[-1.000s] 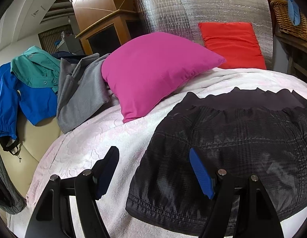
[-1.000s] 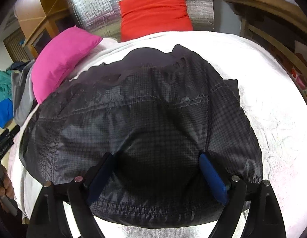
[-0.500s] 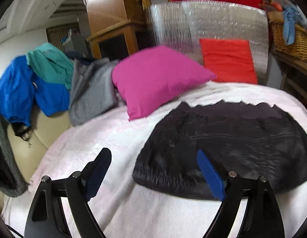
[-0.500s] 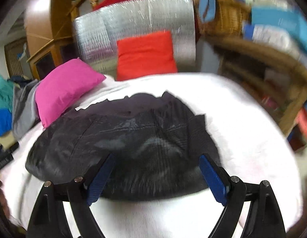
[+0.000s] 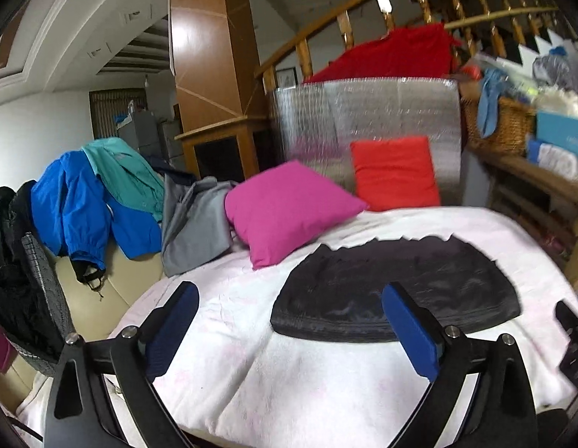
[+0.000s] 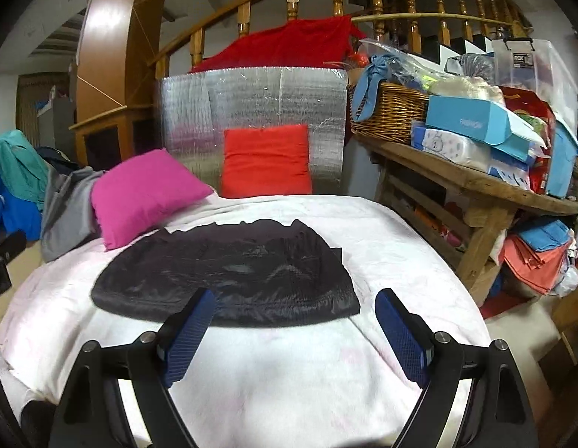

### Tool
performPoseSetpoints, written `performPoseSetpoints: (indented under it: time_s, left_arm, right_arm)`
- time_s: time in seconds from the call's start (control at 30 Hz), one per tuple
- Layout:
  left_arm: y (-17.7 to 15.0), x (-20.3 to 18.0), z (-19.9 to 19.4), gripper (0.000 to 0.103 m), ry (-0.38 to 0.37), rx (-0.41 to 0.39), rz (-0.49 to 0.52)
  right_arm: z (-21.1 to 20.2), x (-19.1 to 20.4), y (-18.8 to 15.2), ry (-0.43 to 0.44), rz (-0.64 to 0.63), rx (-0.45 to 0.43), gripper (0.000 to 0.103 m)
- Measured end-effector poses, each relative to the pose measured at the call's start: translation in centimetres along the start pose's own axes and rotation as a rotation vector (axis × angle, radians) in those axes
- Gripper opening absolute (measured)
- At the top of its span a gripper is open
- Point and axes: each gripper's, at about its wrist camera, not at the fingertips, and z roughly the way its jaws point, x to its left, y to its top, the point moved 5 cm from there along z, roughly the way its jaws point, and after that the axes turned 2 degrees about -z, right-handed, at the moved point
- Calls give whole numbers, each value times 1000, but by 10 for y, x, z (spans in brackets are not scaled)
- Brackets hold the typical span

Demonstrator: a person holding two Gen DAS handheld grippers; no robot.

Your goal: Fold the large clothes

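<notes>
A wicker basket (image 6: pixel 389 112) on the desk (image 6: pixel 475 183) holds blue cloth (image 6: pixel 367 82). The folded dark garment (image 6: pixel 229 272) lies mid-bed (image 6: pixel 289 373). The left tool (image 5: pixel 289 332) is opening, empty; the right tool (image 6: pixel 294 332) is spread, empty

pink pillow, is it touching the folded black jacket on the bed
Apart. The left wrist view shows white blanket between the pink pillow and the black jacket.

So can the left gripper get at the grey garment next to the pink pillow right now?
Probably yes. The left gripper has nothing between its opening jaws, and only bare white bedspread lies between it and the grey garment. The pink pillow sits beside that path, not across it.
</notes>
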Motion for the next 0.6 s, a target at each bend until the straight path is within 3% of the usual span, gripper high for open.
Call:
performPoseSetpoints:
  time_s: [0.33,0.6]
  left_arm:
    - [16,13,-89,100,-57,-120,-5]
    - [19,10,-117,101,-80,-158,6]
  right_arm:
    - [-64,-2,-5,31,53,-18,90]
    - [-94,-7,2,32,65,-57,90]
